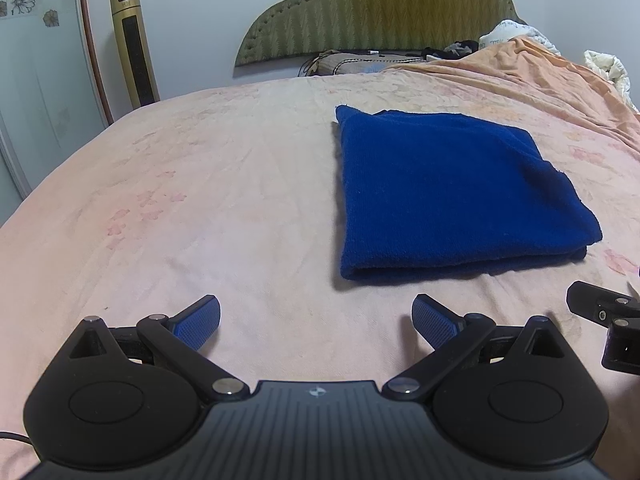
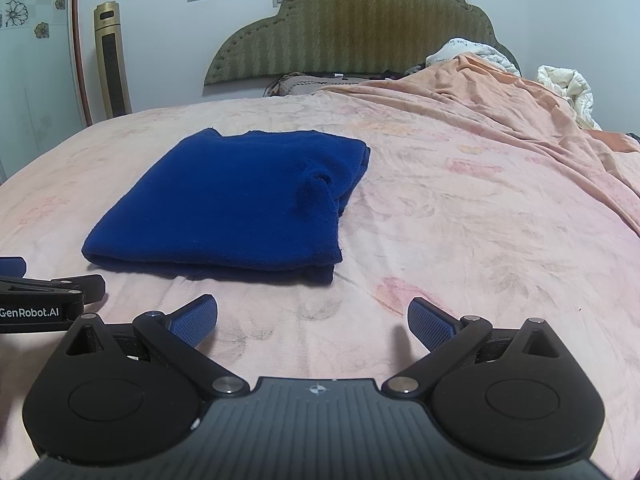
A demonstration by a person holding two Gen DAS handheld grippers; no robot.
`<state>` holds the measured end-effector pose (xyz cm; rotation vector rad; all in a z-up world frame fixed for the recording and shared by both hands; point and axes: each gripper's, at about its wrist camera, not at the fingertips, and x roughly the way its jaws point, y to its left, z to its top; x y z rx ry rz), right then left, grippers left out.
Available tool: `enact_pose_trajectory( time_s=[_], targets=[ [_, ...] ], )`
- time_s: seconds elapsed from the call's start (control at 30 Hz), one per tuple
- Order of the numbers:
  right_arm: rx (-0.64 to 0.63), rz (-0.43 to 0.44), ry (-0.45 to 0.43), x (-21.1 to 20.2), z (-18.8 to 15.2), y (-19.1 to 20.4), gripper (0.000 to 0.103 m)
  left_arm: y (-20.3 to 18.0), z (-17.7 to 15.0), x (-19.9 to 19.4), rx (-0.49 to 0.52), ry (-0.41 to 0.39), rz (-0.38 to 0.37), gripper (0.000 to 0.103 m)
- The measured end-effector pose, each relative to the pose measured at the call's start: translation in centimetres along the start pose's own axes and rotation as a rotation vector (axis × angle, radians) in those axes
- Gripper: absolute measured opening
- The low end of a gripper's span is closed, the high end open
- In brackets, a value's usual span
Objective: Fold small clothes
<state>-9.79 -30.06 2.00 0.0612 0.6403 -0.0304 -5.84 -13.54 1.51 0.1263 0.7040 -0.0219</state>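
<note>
A dark blue garment [image 1: 448, 188] lies folded into a thick rectangle on the pink bedsheet [image 1: 200, 200]. The right wrist view shows the same blue garment [image 2: 236, 200] with a small bump near its right edge. My left gripper [image 1: 316, 320] is open, hovering over bare sheet just in front of and left of the garment's near fold. My right gripper [image 2: 312, 320] is open as well, in front of and right of the garment. Neither holds anything. Part of the right gripper [image 1: 608, 320] shows at the right edge, and the left gripper's side [image 2: 48, 296] at the left edge.
A green padded headboard [image 1: 380, 12] stands at the far end of the bed. An orange blanket [image 2: 500, 112] is heaped at the far right with white bedding [image 2: 568, 88] behind it. A gold tower fan [image 1: 132, 44] stands by the left wall.
</note>
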Motion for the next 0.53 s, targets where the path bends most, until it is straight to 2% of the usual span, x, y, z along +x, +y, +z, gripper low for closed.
enact_pose_trajectory(
  time_s=[0.53],
  targets=[
    [0.006, 0.013, 0.003, -0.03, -0.09, 0.14, 0.103, 0.09, -0.03, -0.04, 0.008, -0.005, 0.016, 0.103]
  ],
)
